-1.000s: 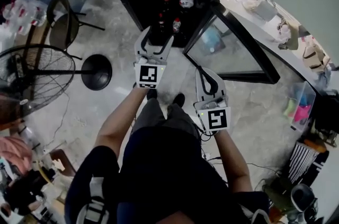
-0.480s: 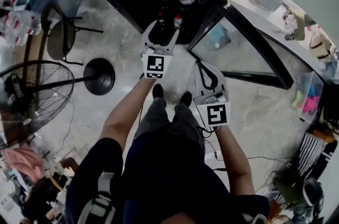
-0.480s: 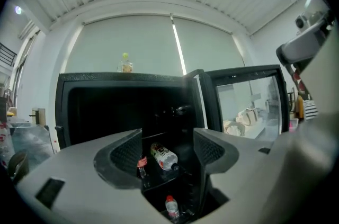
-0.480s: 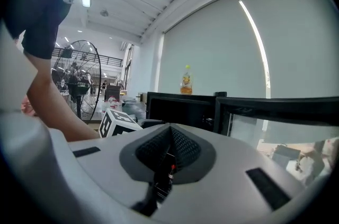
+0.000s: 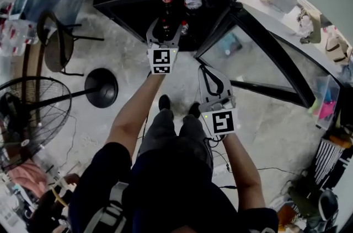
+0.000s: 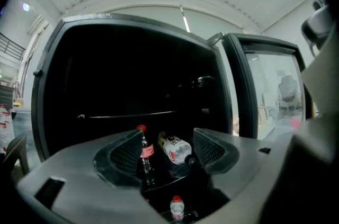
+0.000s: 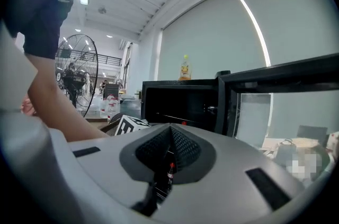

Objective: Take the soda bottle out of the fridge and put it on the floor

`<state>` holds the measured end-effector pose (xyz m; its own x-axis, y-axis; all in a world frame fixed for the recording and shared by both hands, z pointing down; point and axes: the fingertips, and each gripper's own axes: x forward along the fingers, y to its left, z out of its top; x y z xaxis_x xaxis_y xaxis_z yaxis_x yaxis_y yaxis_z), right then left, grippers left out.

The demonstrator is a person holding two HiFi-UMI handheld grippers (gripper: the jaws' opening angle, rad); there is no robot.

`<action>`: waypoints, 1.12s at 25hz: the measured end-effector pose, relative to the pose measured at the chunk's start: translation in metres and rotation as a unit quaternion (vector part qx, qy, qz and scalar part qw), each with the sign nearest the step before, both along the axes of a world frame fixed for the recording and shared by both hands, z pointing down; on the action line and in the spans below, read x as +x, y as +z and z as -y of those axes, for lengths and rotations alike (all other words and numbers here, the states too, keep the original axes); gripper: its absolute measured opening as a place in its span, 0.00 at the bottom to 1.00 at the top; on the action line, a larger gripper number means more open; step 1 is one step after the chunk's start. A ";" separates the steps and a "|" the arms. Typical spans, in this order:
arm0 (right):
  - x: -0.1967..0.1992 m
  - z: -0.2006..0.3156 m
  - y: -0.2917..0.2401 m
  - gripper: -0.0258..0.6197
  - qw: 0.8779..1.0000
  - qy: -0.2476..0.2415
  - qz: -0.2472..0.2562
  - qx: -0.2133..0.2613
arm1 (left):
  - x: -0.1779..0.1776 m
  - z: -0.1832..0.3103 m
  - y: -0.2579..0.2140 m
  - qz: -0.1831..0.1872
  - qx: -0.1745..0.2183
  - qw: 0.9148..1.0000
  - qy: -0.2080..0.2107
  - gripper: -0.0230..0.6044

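Left gripper view first: the left gripper (image 6: 168, 144) has its jaws spread wide with nothing pinched, and it looks straight into the open fridge (image 6: 127, 20). Just inside the left jaw's line stands the soda bottle (image 6: 144, 153), upright on the shelf with a red cap on top and a red label, so its long axis runs vertical. It sits farther in than the jaw tips, apart from both pads and left of the centre of the gap. To its right a clear bottle (image 6: 175, 148) lies tilted on its side, cap toward the near right, close beside the soda bottle; whether they touch, I cannot tell. Lower down, a small bottle (image 6: 177, 208) with a red cap stands nearer the front. Over on the right, the right gripper (image 7: 170, 150) has its jaws pressed together and holds nothing. In the head view it hangs over the floor (image 5: 110, 116) beside the glass door (image 5: 248, 55), well short of the shelves, so the left one is plainly the nearer. My read: the grab calls for a straight push in, nudged a touch left to centre the upright bottle, and the lying bottle is the thing likely to get bumped.
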<state>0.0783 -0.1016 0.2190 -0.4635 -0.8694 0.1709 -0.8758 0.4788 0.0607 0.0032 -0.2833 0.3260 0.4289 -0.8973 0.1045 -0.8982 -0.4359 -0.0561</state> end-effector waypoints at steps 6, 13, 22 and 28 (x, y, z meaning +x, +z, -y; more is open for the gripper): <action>-0.003 0.014 0.018 0.07 1.000 0.003 0.007 0.001 | -0.002 0.049 0.028 0.004 -0.010 1.000 -0.019 0.52; -0.004 0.023 0.032 0.07 1.000 0.001 0.014 -0.002 | -0.005 0.094 0.054 0.022 -0.024 0.999 -0.038 0.53; -0.005 0.036 0.048 0.07 1.000 0.000 0.017 -0.014 | -0.019 0.145 0.081 0.032 -0.046 0.997 -0.060 0.56; -0.006 0.043 0.055 0.07 1.000 -0.001 0.019 -0.018 | -0.014 0.165 0.089 0.036 -0.054 0.997 -0.050 0.57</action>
